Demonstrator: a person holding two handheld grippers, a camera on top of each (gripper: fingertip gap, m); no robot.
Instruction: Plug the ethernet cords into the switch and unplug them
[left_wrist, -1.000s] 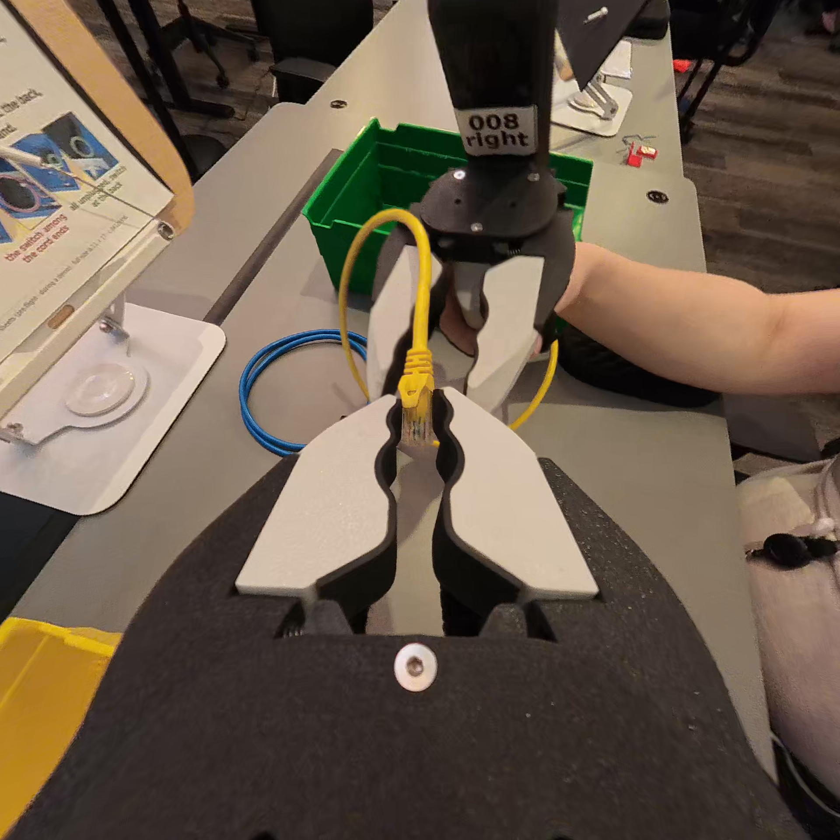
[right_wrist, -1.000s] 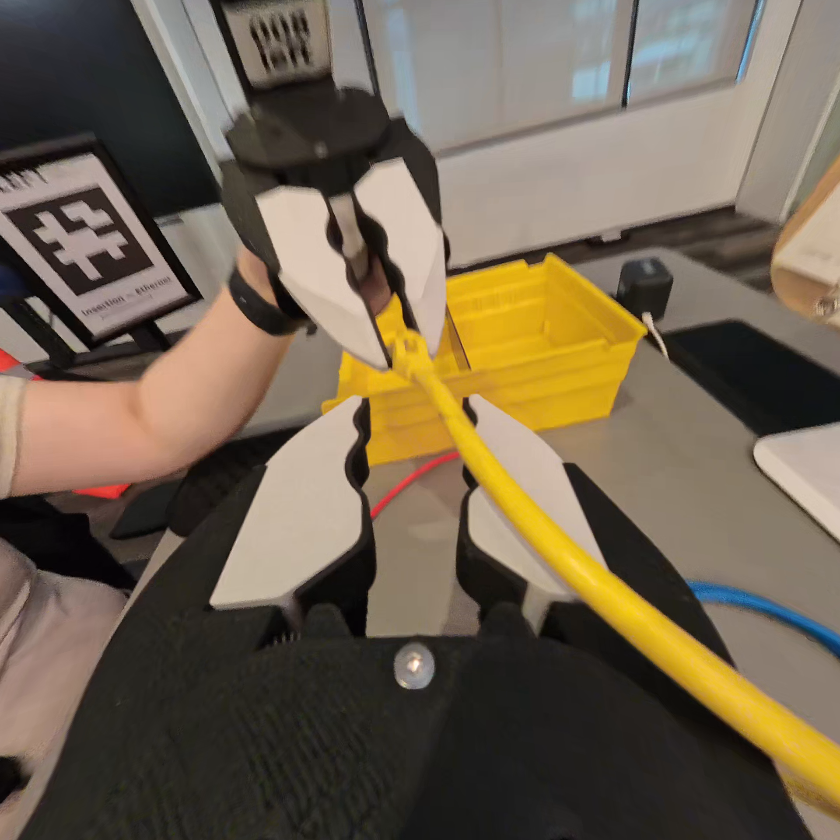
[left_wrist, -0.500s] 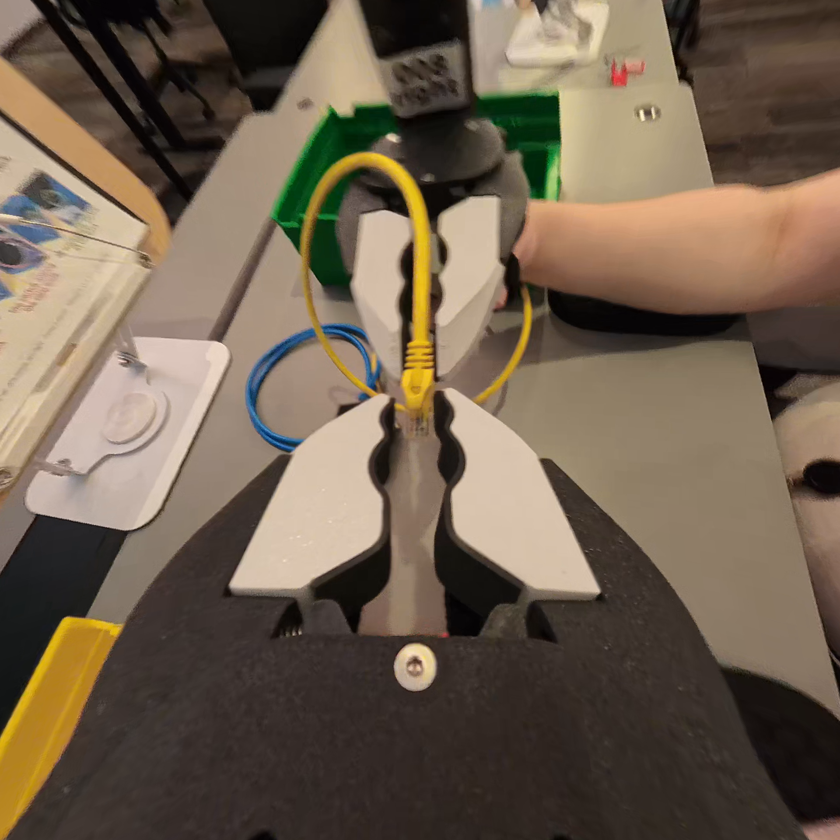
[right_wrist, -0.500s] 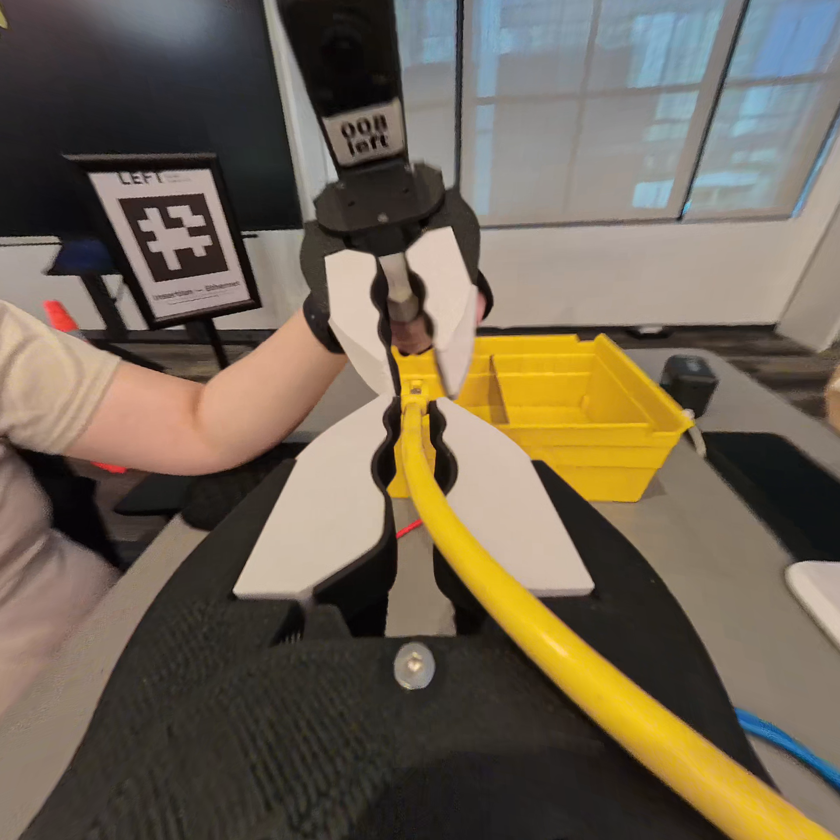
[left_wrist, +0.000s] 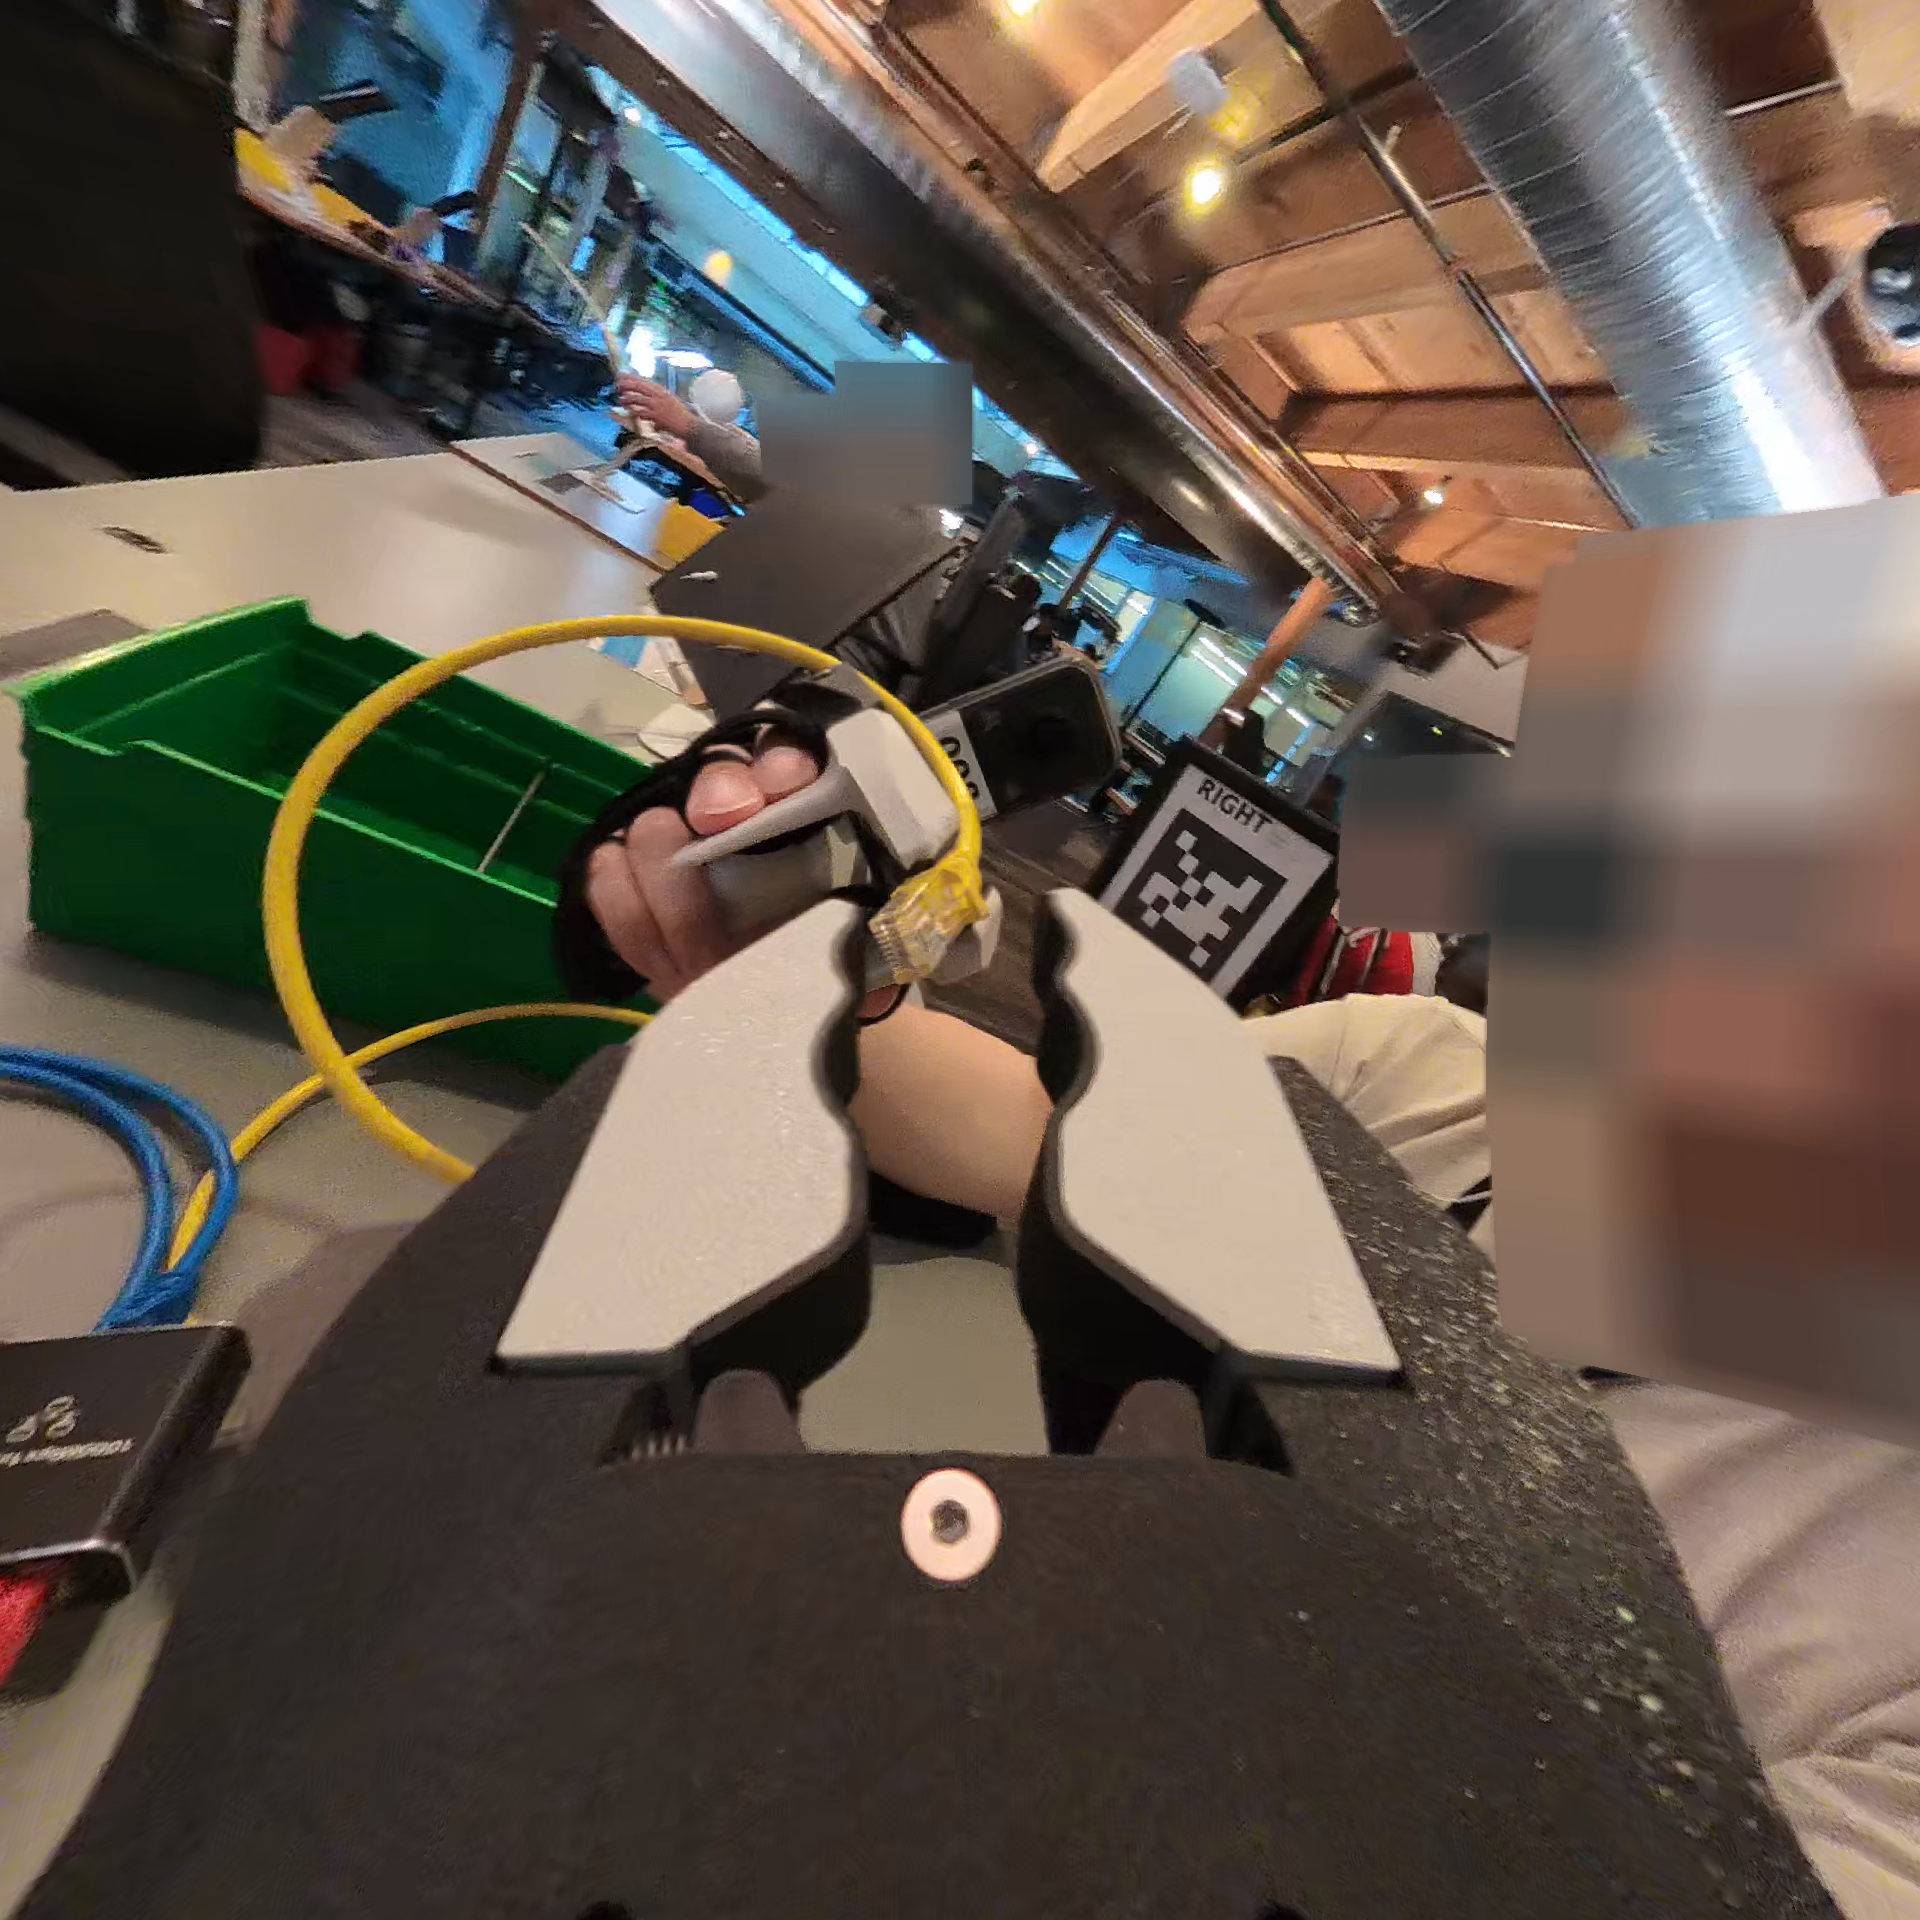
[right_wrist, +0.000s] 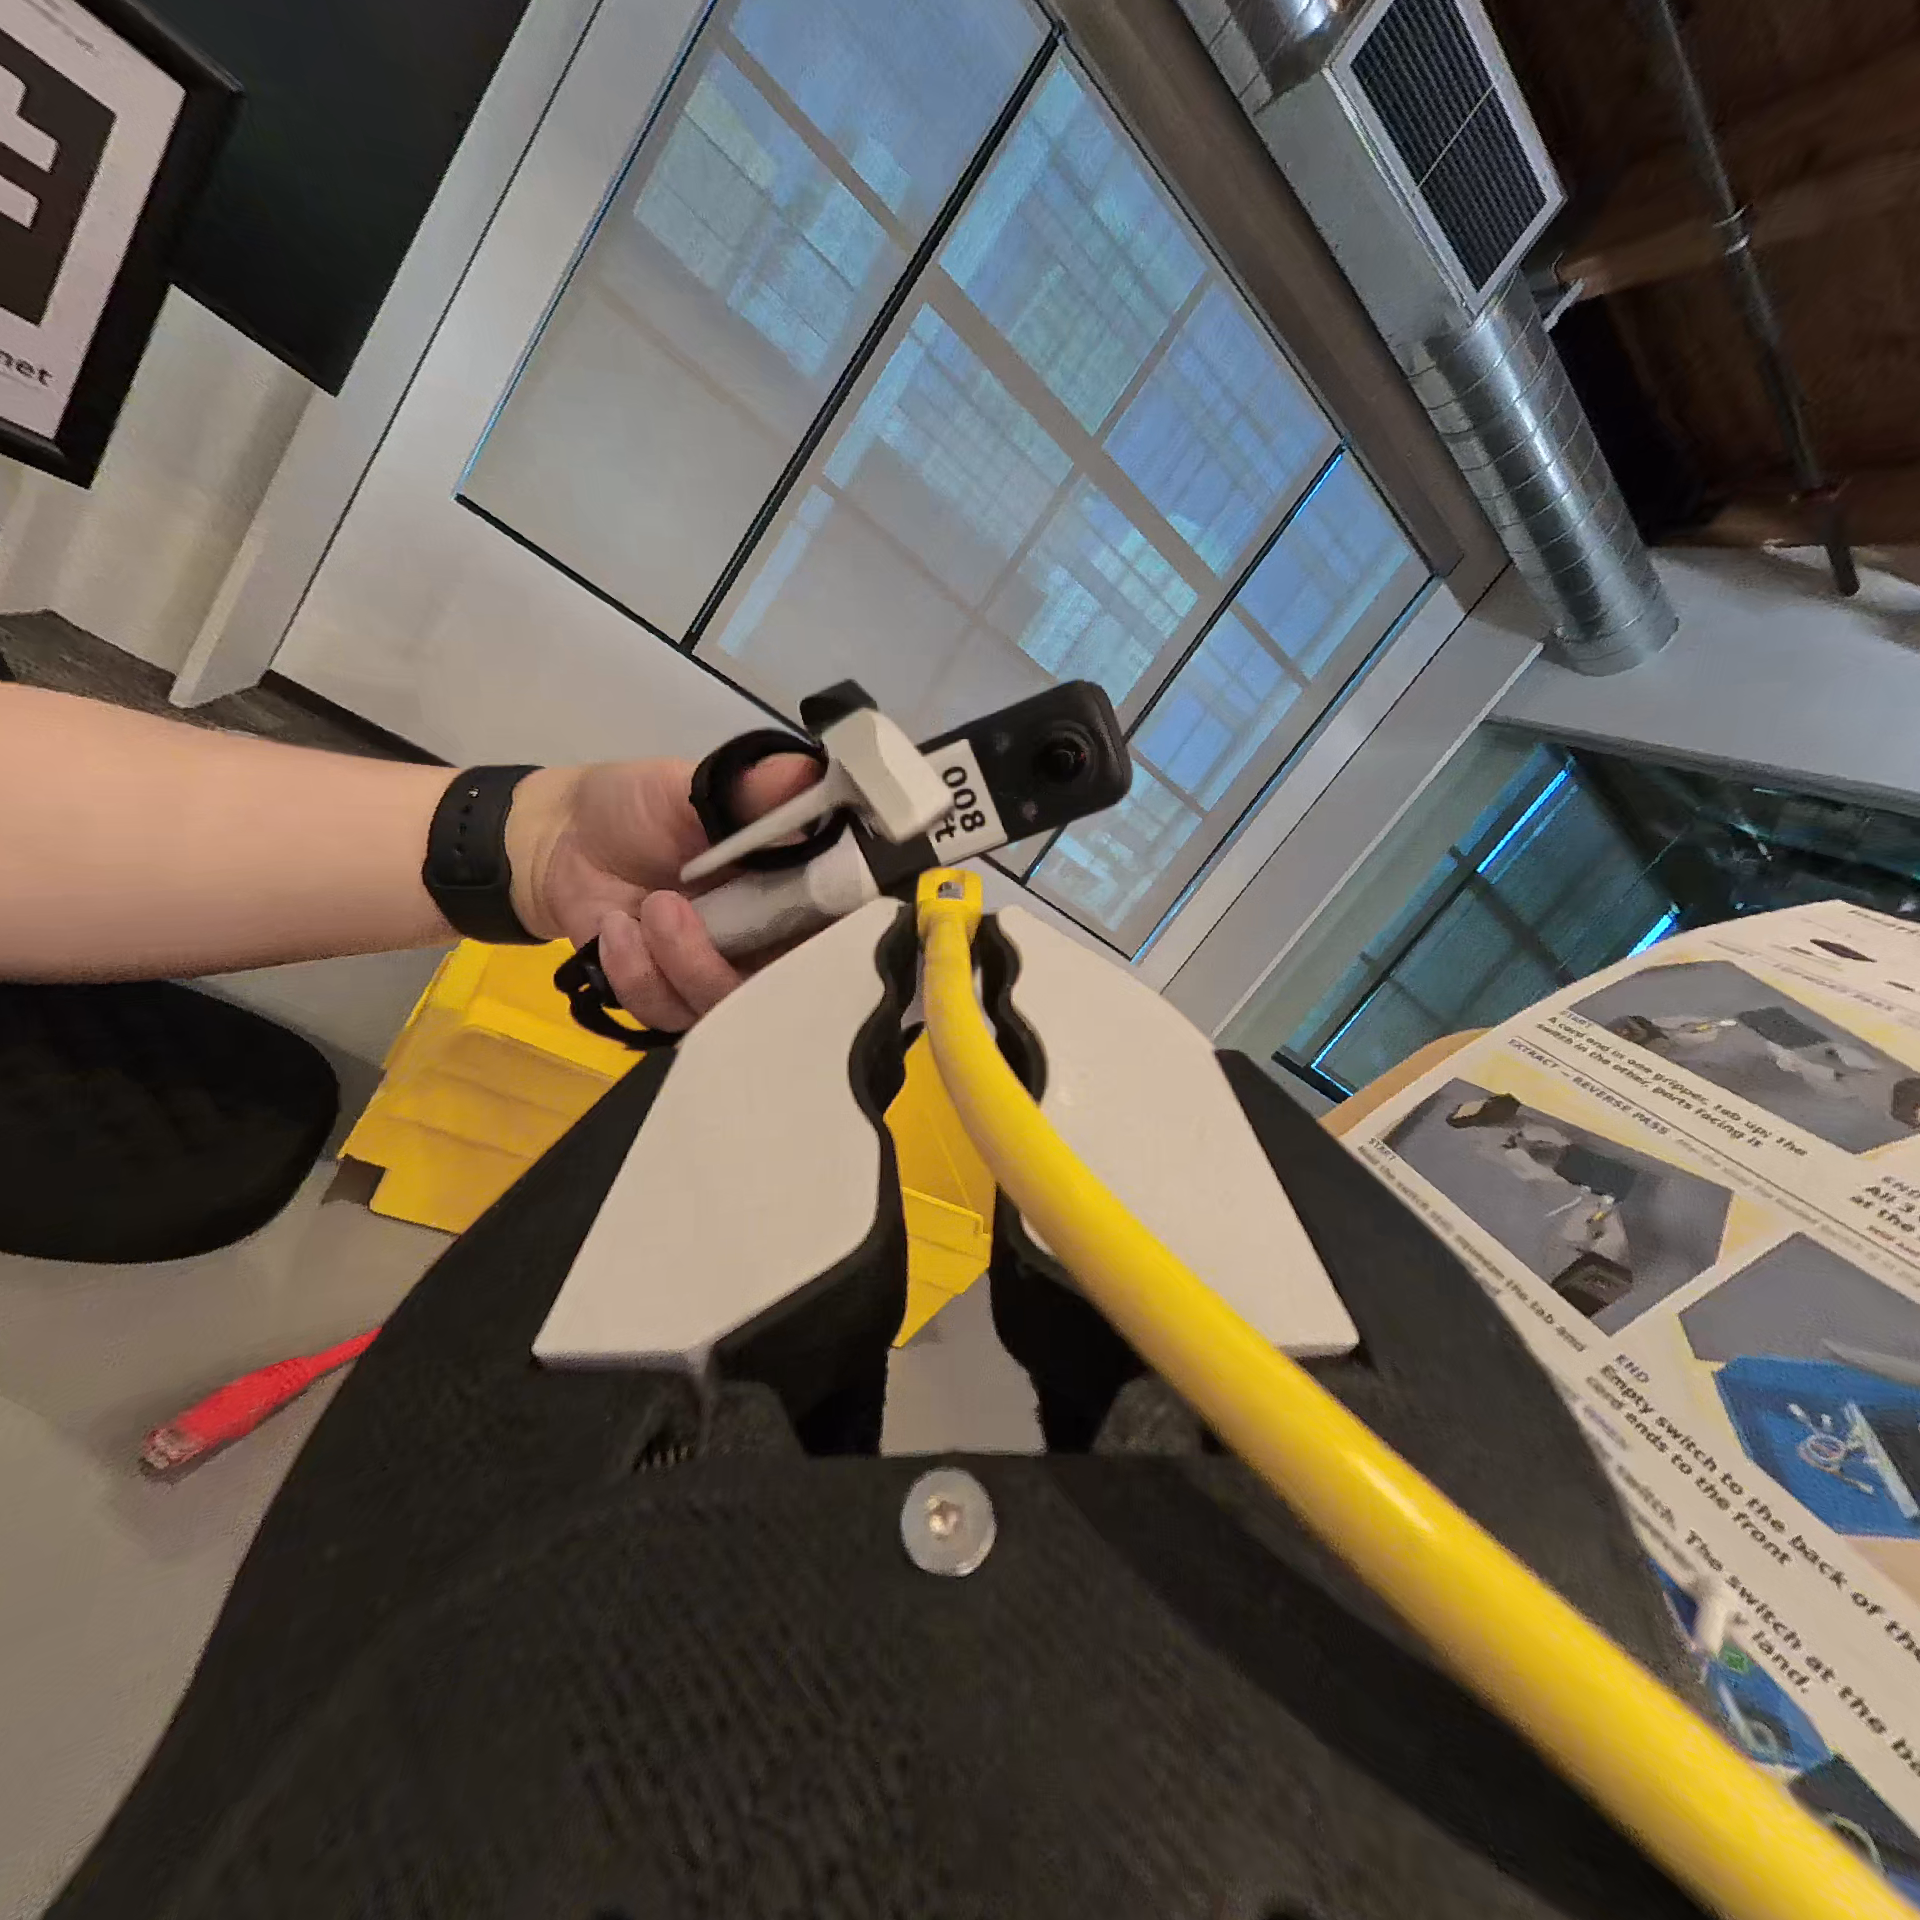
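Both cameras tilted upward; left gripper (left_wrist: 951, 935) fingers parted, labelled marker placard (left_wrist: 1210, 883) behind.

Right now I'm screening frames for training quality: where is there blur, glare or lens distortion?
Left wrist view: green bin and background soft, ceiling lights flare, yellow plug fairly sharp. Right wrist view: wide-angle bends the window frame; instruction sheet smeared toward the edge.

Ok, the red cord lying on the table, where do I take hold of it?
Grip the red cord on its thicker boot just behind the plug, coming down from above with fingers across it. It lies flat on the table, open on both sides.
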